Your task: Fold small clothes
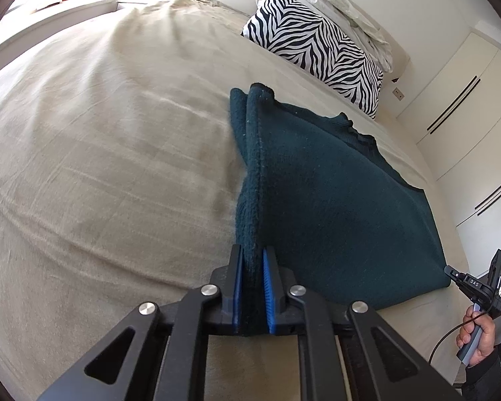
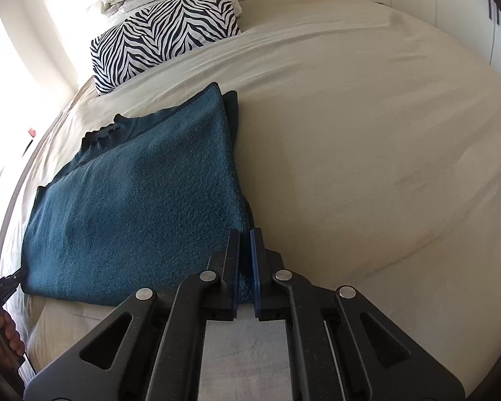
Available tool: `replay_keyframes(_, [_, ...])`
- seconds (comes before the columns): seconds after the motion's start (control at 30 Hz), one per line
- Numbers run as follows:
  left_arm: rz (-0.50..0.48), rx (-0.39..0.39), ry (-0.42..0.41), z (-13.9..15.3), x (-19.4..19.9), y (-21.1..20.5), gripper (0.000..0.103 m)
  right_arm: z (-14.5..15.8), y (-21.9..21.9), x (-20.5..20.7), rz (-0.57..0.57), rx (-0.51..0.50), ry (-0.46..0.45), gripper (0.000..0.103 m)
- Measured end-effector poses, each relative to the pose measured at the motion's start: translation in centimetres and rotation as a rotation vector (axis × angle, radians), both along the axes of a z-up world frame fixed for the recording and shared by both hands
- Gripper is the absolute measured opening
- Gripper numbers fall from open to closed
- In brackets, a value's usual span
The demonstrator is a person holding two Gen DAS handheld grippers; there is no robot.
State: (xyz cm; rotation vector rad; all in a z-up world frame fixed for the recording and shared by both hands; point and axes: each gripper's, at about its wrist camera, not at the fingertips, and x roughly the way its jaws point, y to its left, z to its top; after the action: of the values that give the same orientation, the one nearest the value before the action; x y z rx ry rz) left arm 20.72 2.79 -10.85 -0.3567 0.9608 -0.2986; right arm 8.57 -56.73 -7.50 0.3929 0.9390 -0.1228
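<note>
A dark teal knitted sweater (image 1: 334, 183) lies on the beige bed, folded lengthwise, its ribbed collar toward the pillows. My left gripper (image 1: 252, 250) is shut on the sweater's left edge near the hem, with fabric pinched between the blue pads. In the right wrist view the sweater (image 2: 143, 207) lies to the left, and my right gripper (image 2: 245, 232) is shut on its right edge near the hem. The right gripper (image 1: 451, 271) also shows at the sweater's far corner in the left wrist view, and the left gripper (image 2: 16, 275) at the lower left of the right wrist view.
A zebra-print pillow (image 1: 317, 43) with a crumpled white duvet (image 1: 344, 3) behind it lies at the bed's head. White wardrobe doors (image 1: 457, 100) stand beyond the bed. The beige bedcover (image 2: 367, 133) spreads wide beside the sweater.
</note>
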Motion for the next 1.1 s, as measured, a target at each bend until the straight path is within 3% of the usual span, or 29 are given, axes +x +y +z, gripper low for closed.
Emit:
replay_keyframes(0.6, [-0.008, 0.016, -0.005, -0.6, -0.4, 0.1, 0.013, -2.0, -0.4, -0.2, -0.007, 0.025, -0.006, 0.007])
replay_keyframes(0.73, [0.013, 0.031, -0.005, 0.0, -0.7, 0.0, 0.016, -1.5, -1.1, -0.9, -0.054, 0.055, -0.012, 0.02])
replay_keyframes(0.8, [0.028, 0.079, -0.025, 1.3, -1.3, -0.4, 0.022, -0.8, -1.2, -1.6, -0.088, 0.046, -0.024, 0.033])
replay_keyframes(0.83, [0.026, 0.11, -0.052, 2.2, -1.7, -0.8, 0.029, -0.3, -1.2, -2.1, -0.104, 0.042, -0.037, 0.045])
replay_keyframes(0.87, [0.023, 0.139, -0.083, 3.1, -2.0, -1.2, 0.034, 0.3, -1.2, -2.5, -0.115, 0.044, -0.064, 0.049])
replay_keyframes(0.93, [0.013, 0.203, -0.152, 5.0, -2.5, -2.6, 0.057, 1.7, -0.9, -2.8, -0.112, 0.062, -0.107, 0.05])
replay_keyframes(1.03, [-0.043, 0.313, -0.203, 6.1, -2.0, -5.9, 0.06, 3.1, 0.8, -2.0, -0.05, 0.178, -0.153, 0.049])
replay_keyframes(1.1, [-0.086, 0.381, -0.184, 5.6, -1.2, -8.5, 0.06, 3.5, 2.8, -0.9, 0.016, 0.268, -0.17, 0.05])
